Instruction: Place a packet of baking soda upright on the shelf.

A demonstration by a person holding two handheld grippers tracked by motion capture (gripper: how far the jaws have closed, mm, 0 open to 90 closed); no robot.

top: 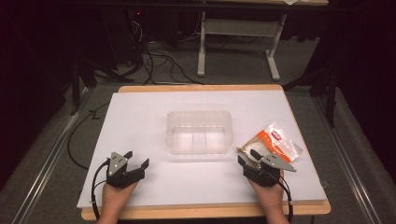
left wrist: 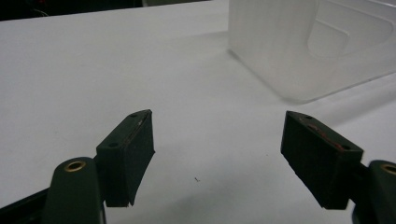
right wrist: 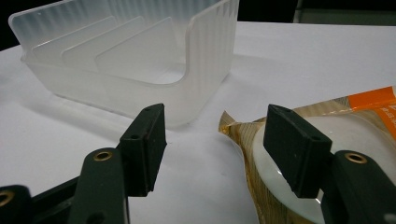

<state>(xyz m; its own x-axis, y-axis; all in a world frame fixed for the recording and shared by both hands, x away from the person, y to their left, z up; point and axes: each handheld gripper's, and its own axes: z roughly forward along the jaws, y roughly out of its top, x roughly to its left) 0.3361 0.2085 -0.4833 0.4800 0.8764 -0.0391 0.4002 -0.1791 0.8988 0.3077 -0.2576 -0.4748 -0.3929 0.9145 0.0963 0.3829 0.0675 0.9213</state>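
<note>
My right tool (top: 250, 160) sits at the near right of the white tabletop (top: 140, 121), jaws spread, nothing pinched yet. The clear plastic snack packet with the orange label and pale round contents (top: 271, 143) lies just beyond it, near-right of centre, its near corner already at the jaw tips. In the right gripper view the packet (right wrist: 327, 140) sits to the right of the gap, with the right-hand jaw over its crimped near edge and the other jaw over bare tabletop. The packet's long axis runs on a diagonal, from near left to far right, so I judge the tool meets it end-on at the corner. The frosted translucent plastic bin with inner dividers (top: 200, 131) stands at mid-table, just left of the packet, apart from it, and looks empty. My left tool (top: 133, 161) rests at the near left, jaws wide apart too, holding nothing, well apart from the packet; the bin (left wrist: 308, 46) is far-right of it. The right hand (top: 268, 193) is clearly nearer, so I judge the grab belongs to it, then a short carry left into the bin.
</note>
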